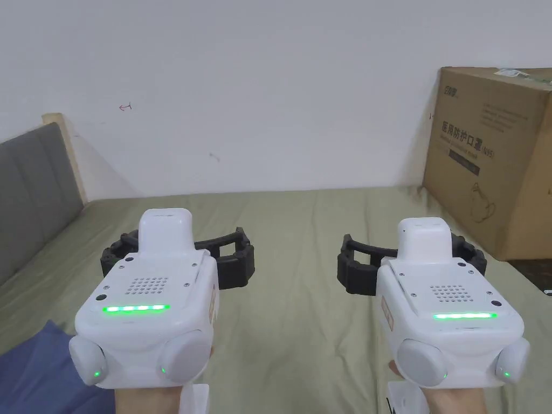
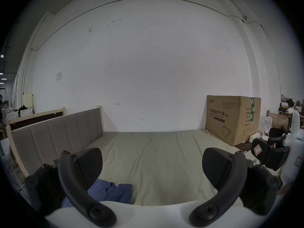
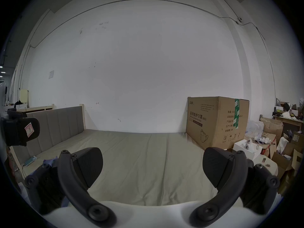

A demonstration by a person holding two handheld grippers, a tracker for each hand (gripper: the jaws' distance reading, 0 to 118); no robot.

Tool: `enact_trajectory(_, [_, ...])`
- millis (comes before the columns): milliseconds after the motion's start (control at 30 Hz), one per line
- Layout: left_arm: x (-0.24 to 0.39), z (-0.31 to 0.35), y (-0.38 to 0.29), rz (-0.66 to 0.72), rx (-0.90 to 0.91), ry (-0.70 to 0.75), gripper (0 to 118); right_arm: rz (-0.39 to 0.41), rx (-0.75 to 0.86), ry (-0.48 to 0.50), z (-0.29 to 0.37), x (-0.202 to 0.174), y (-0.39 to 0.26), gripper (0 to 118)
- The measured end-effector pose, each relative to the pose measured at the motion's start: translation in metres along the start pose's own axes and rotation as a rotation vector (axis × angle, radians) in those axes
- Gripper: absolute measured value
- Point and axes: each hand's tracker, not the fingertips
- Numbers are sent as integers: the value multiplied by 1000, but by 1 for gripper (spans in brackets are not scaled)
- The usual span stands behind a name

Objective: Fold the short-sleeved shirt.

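Observation:
A blue shirt (image 1: 38,372) lies crumpled on the olive bed sheet (image 1: 302,323) at the near left, partly under my left hand. The same shirt (image 2: 113,193) lies just below and between the jaws in the left gripper view, untouched. My left gripper (image 1: 178,253) hovers above the bed, held level, its black jaws wide apart with nothing between them. To its right my right gripper (image 1: 412,257) hovers at the same height, jaws also wide apart and empty. A bit of the blue shirt (image 3: 49,162) peeks out behind the left jaw in the right gripper view.
A large cardboard box (image 1: 490,156) stands on the bed's far right corner against the white wall. A grey padded headboard (image 1: 32,188) runs along the left side. A phone (image 3: 30,160) lies near the headboard. Cluttered boxes (image 3: 279,141) sit beyond the bed's right edge.

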Motion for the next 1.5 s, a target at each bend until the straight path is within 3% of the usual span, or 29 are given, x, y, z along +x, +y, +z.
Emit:
enact_trajectory(267, [-4, -2, -2, 48, -13, -16, 118, -1, -7, 6, -1, 1, -1, 118])
enact_trajectory(1500, [0, 0, -4, 25, -20, -17, 118, -18, -22, 10, -2, 4, -1, 118])
